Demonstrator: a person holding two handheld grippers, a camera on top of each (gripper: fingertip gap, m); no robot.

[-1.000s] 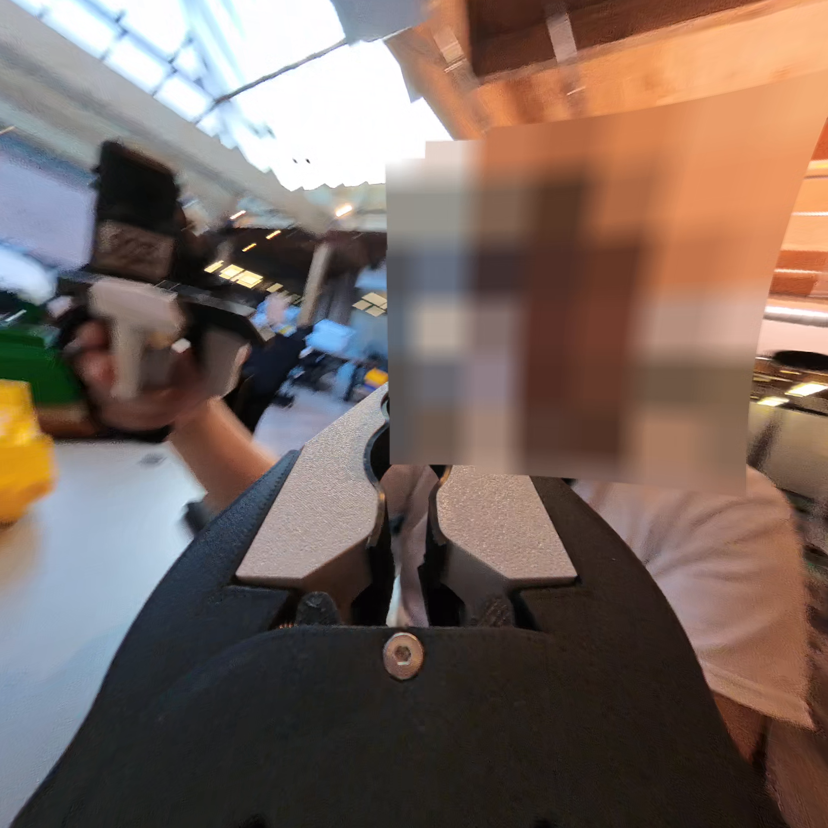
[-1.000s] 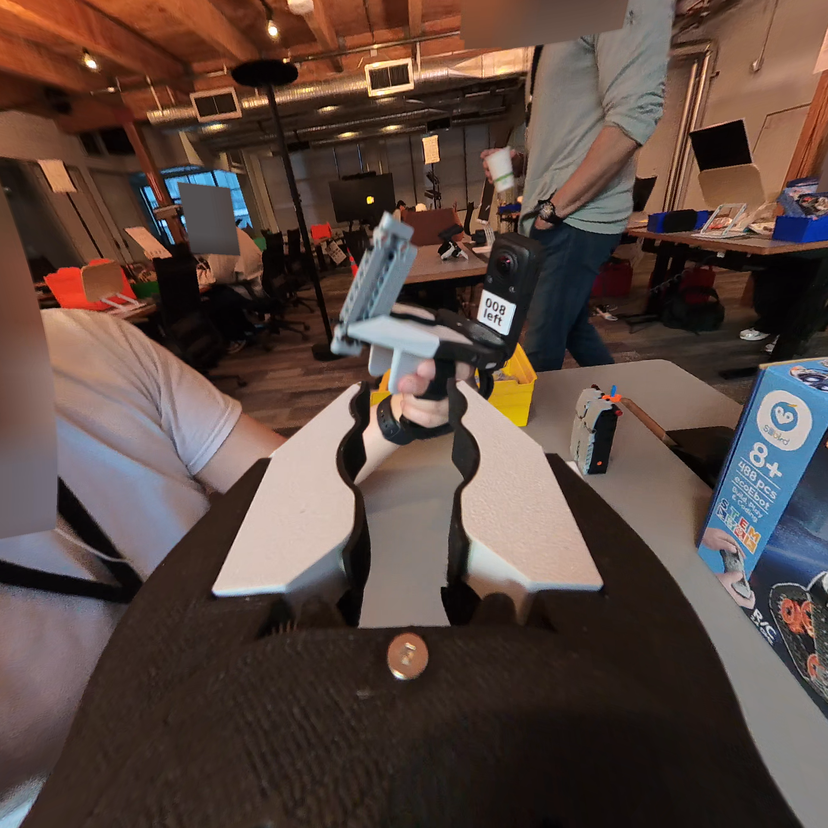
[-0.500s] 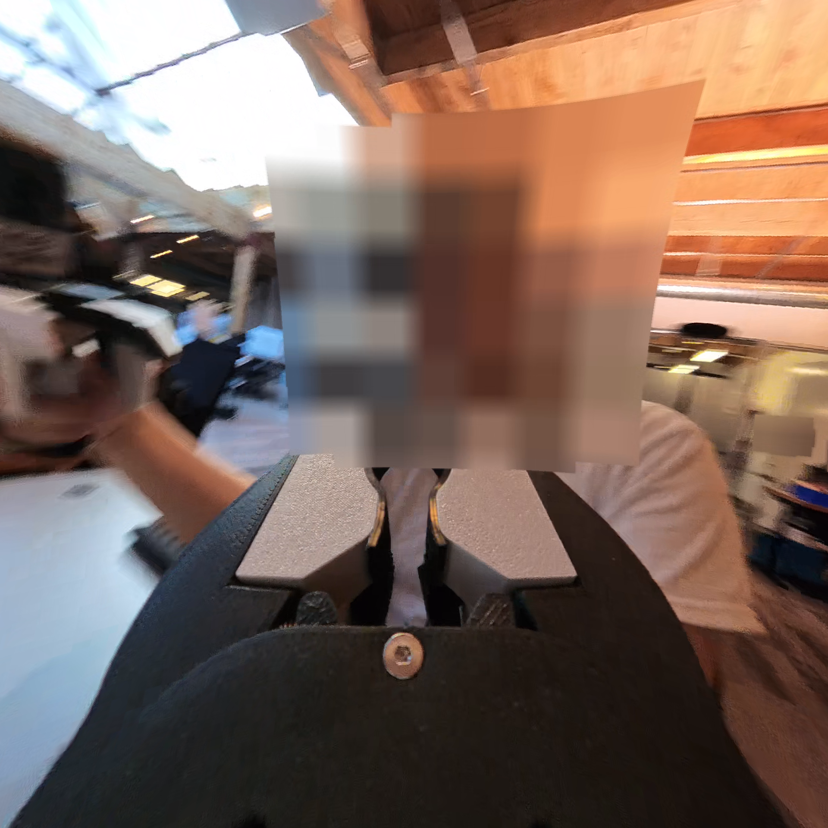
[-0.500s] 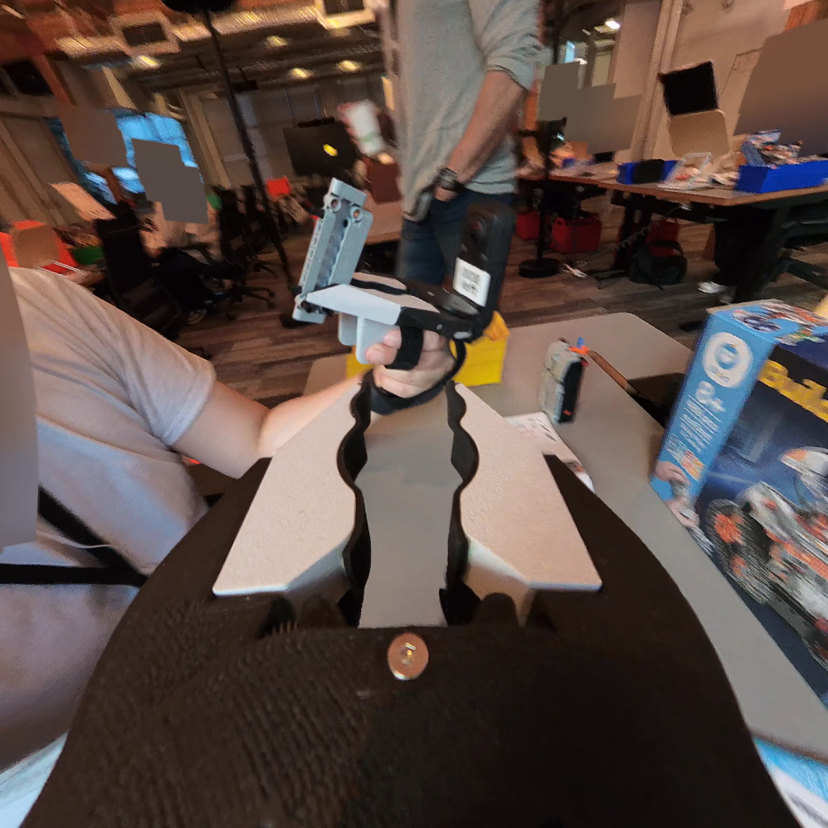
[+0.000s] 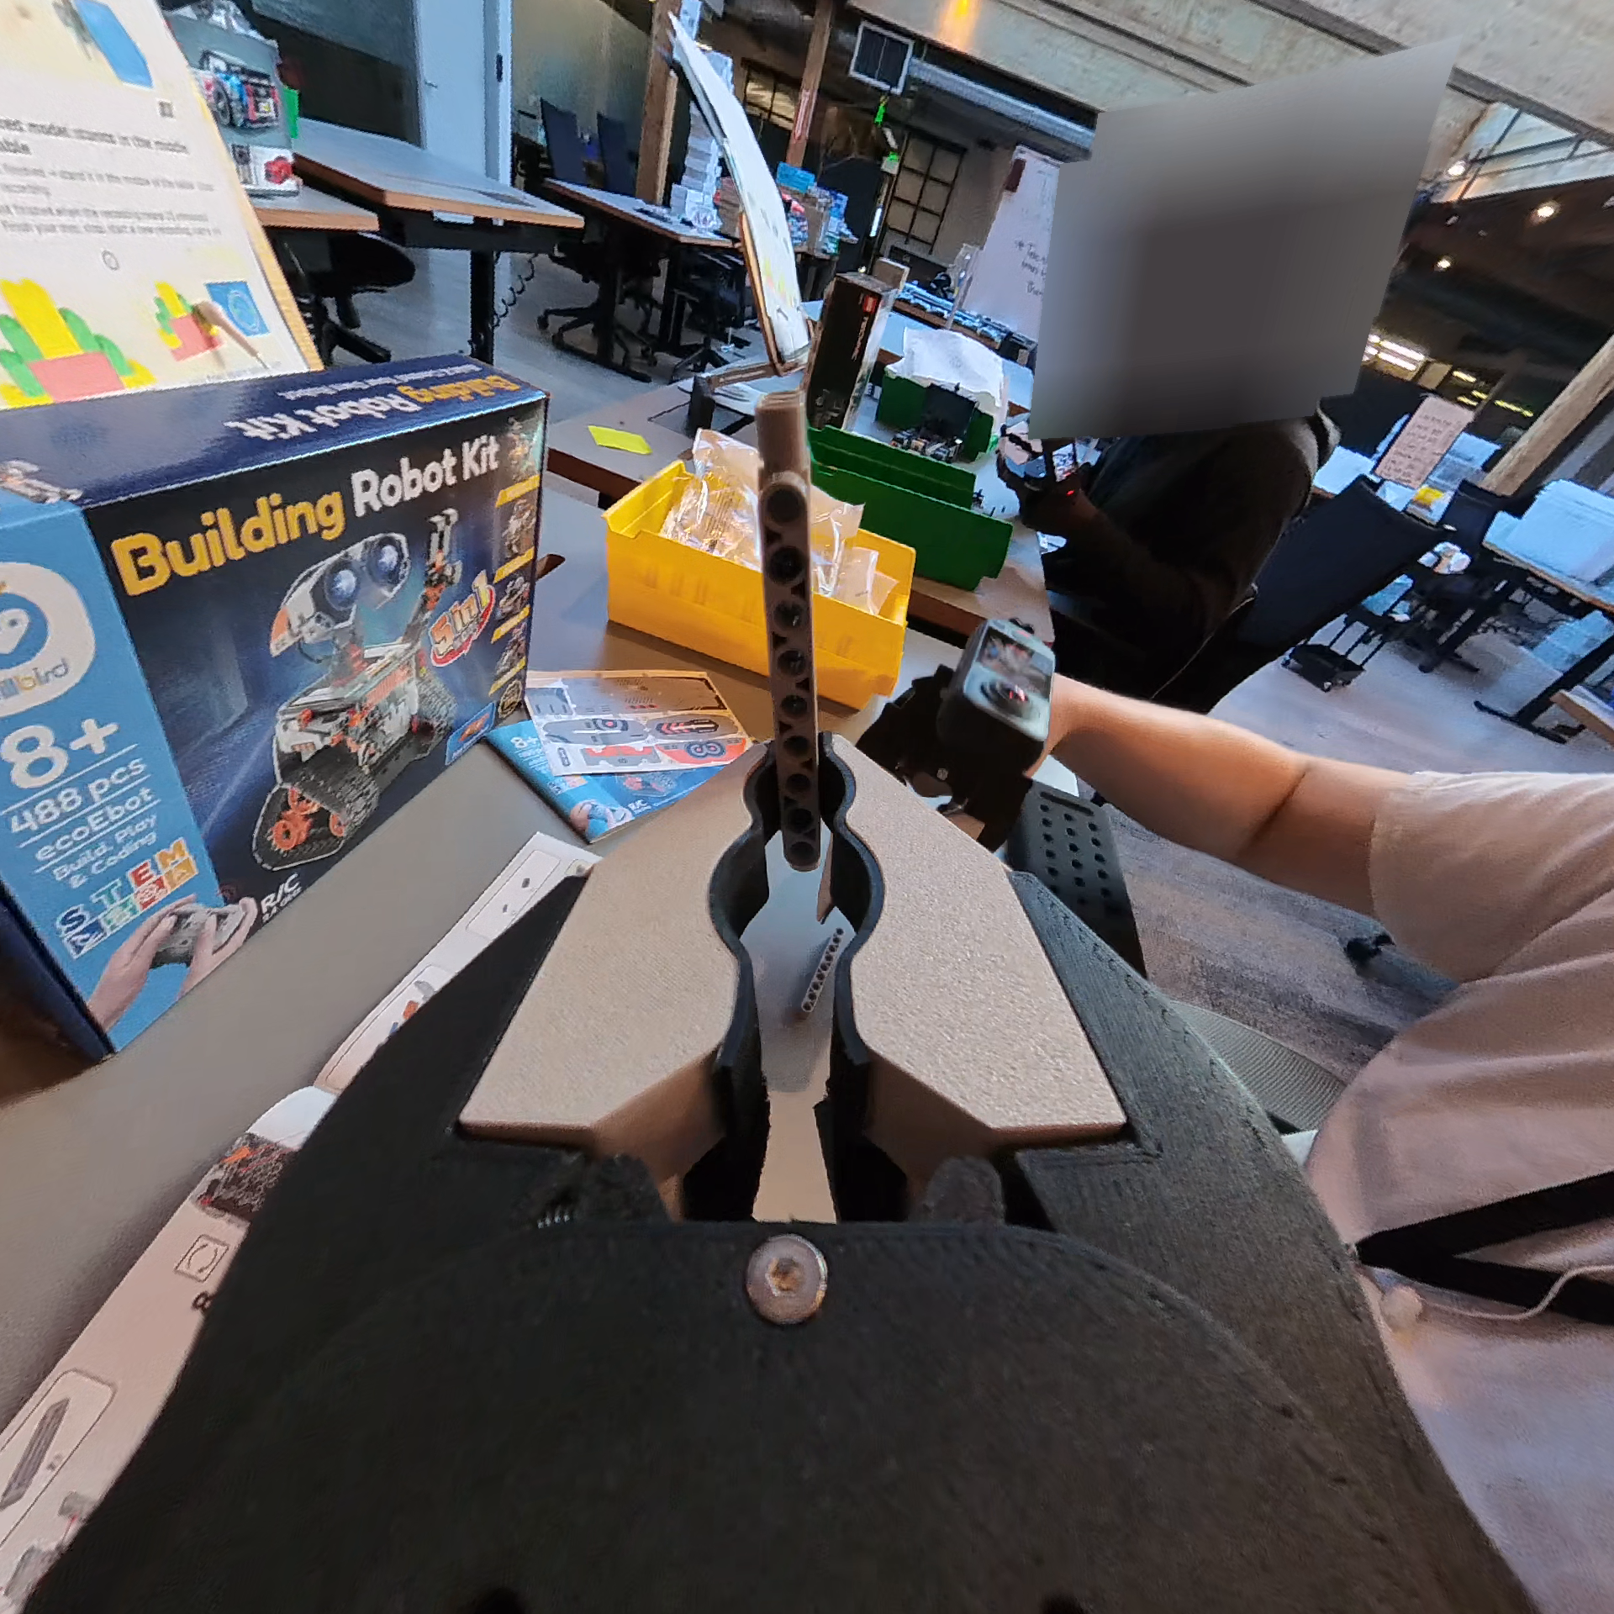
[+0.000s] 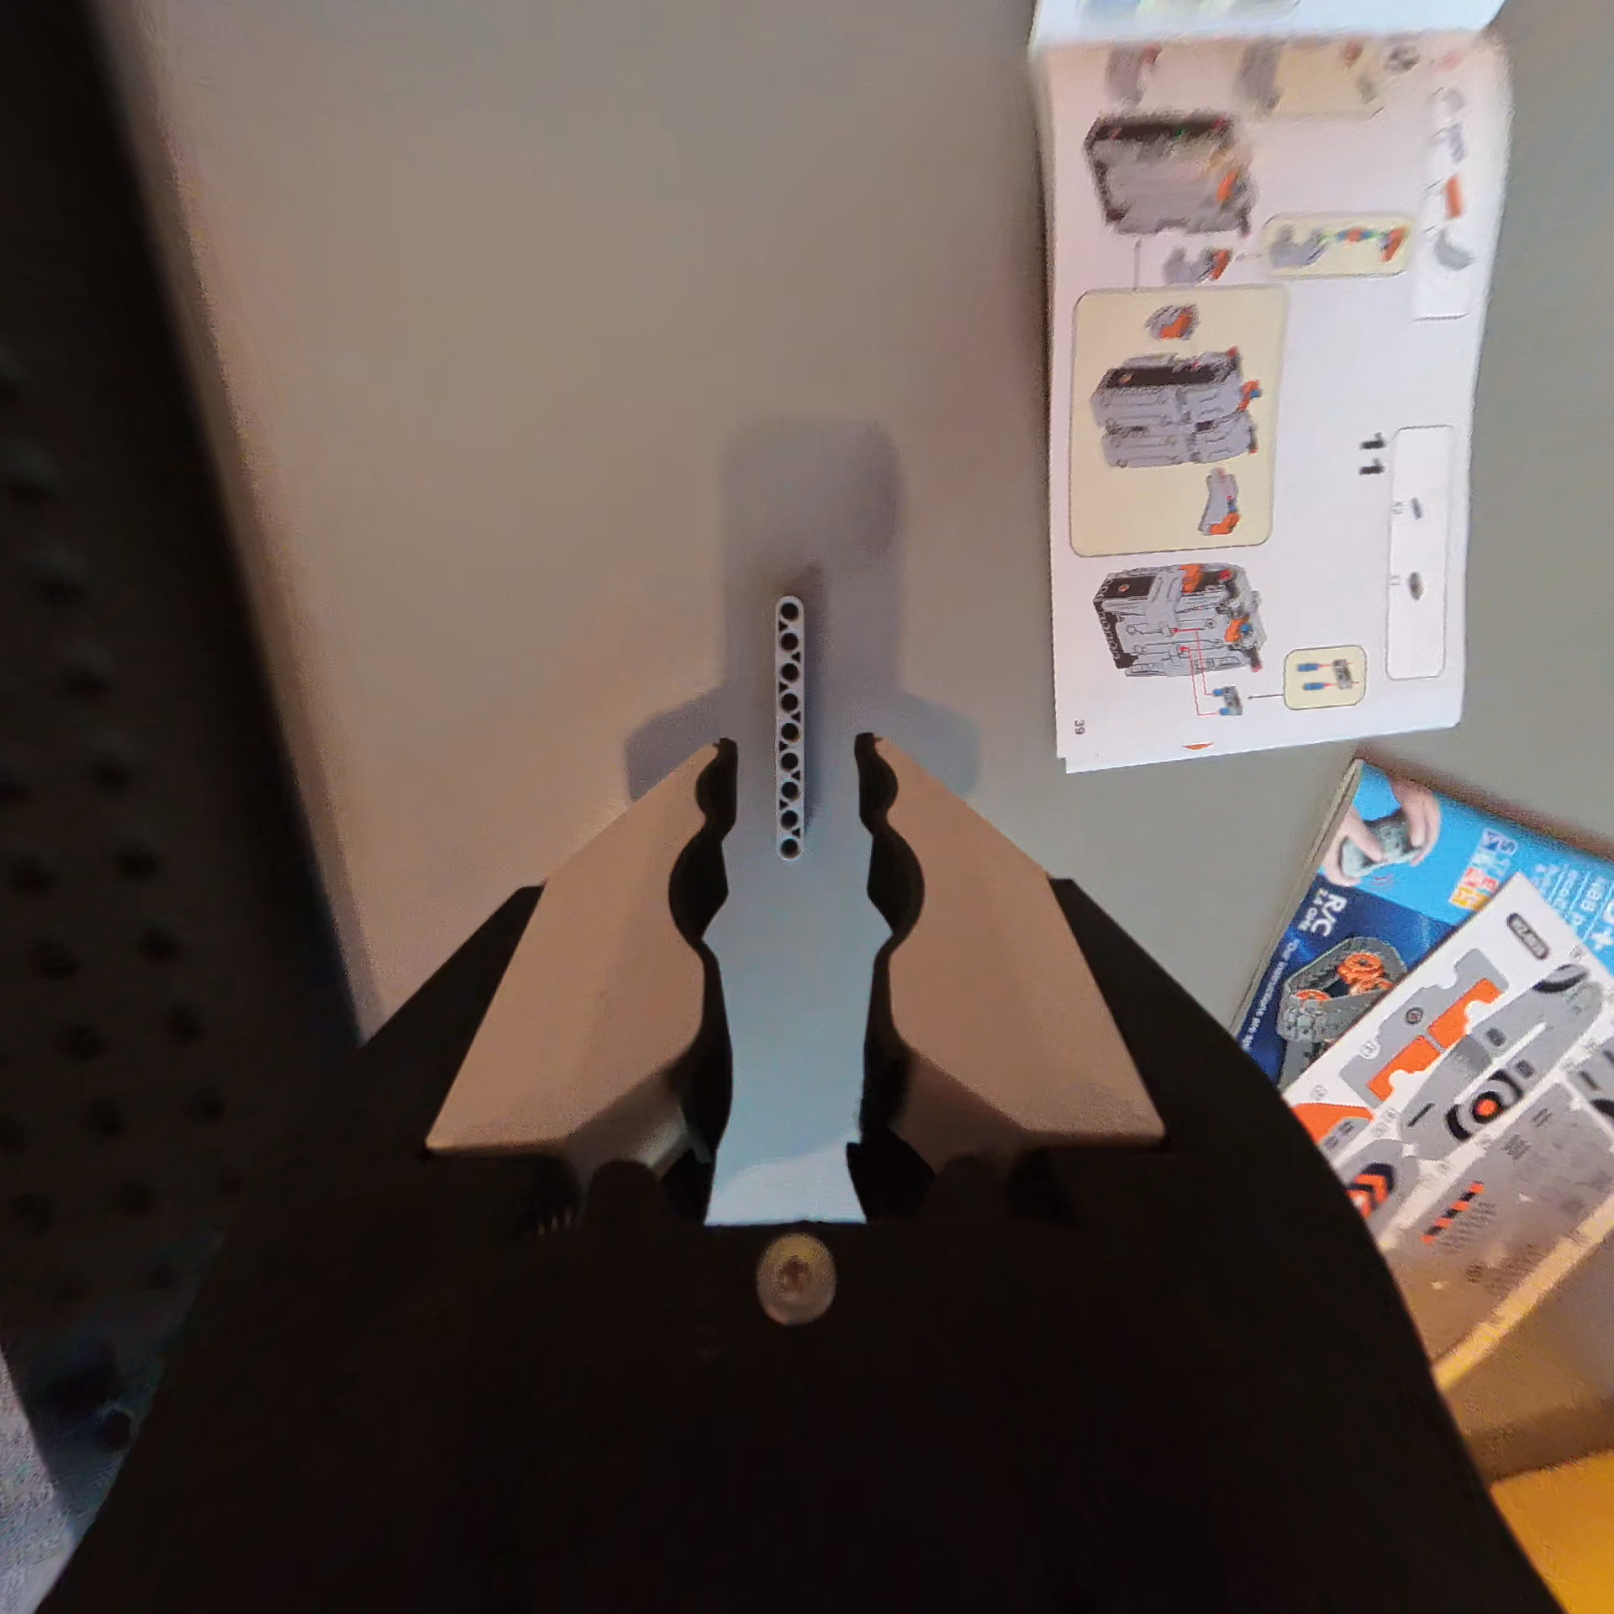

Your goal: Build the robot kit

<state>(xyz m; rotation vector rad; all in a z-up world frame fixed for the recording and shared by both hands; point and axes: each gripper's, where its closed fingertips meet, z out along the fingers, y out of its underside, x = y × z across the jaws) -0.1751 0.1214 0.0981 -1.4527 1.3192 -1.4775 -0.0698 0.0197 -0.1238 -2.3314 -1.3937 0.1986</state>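
The left gripper (image 5: 790, 790) has its fingers pinched on the lower end of a dark grey perforated beam (image 5: 786, 646), so the beam stands nearly upright past the fingertips with its row of holes facing the camera, clear of everything on the surface (image 5: 367, 943). A second perforated beam lies flat on the surface below it, visible through the gap between the fingers.

The right gripper (image 6: 793, 742) points straight down at the surface, its fingers parted at a moderate width and holding nothing. A light grey perforated beam (image 6: 789, 727) lies flat between the fingertips, aligned lengthwise with the gap and touching neither finger; that alignment probably suits a side pinch.

Off to the right gripper's right lies an open instruction booklet (image 6: 1258, 393), and nearer, a sticker sheet (image 6: 1450, 1083) rests on a blue leaflet (image 6: 1362, 882). In the left wrist view a robot kit box (image 5: 262, 629) stands to the left, with a yellow bin (image 5: 742, 603) of bagged parts behind the held beam.
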